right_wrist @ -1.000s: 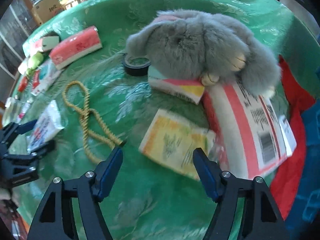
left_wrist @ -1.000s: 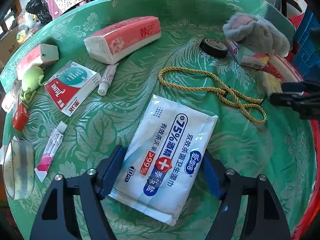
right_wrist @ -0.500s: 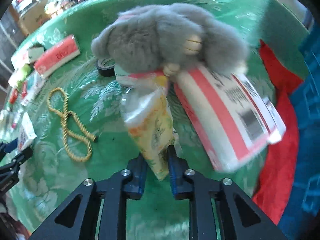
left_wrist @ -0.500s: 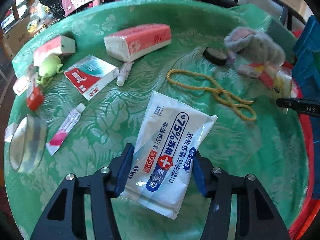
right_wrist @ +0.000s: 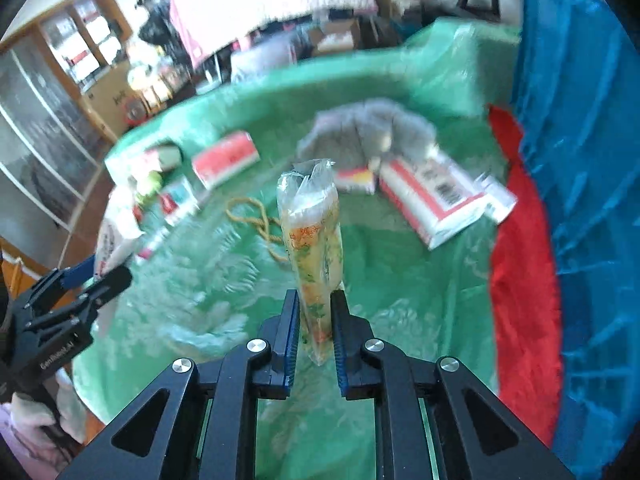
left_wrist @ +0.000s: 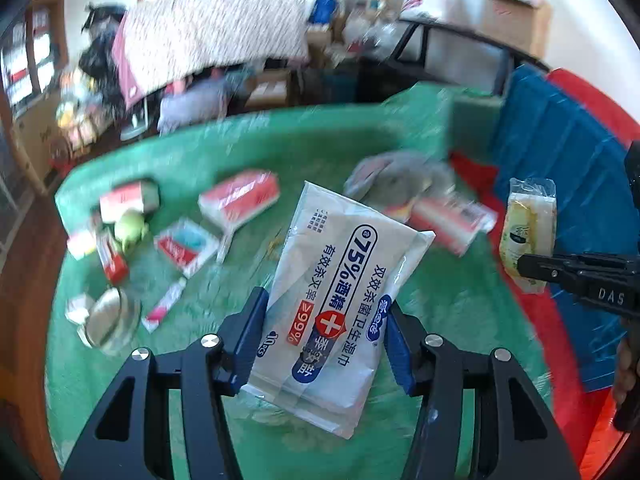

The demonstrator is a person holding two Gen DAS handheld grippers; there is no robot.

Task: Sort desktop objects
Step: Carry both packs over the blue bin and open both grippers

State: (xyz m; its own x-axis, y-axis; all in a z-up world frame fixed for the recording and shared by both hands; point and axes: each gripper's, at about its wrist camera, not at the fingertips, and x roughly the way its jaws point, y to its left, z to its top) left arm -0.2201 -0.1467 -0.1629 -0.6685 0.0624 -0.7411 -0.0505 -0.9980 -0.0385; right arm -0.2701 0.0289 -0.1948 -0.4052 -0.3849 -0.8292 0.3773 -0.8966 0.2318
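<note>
- Since a second ago, both lifted clear of the green counter (left_wrist: 460, 304), each with a load.
- Left claw (left_wrist: 320, 340) clamped across the alcohol wipes pack (left_wrist: 340, 300), long axis pointing away from the claw.
- Right claw (right_wrist: 314, 338) pinched on the yellow snack packet (right_wrist: 314, 240), held upright.
- Blue crate (right_wrist: 580, 160) to the right, nearer the right claw; likely drop-off.

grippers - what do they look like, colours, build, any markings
Both the left gripper and right gripper are black angular linkages with triangular cut-outs, silver round screw heads at the joints and blue ribbed pads lining the fingers. Seen from the side, one carries white "DAS" lettering, the other white lettering too blurred to read for sure. No cables or sleeves show.
</note>
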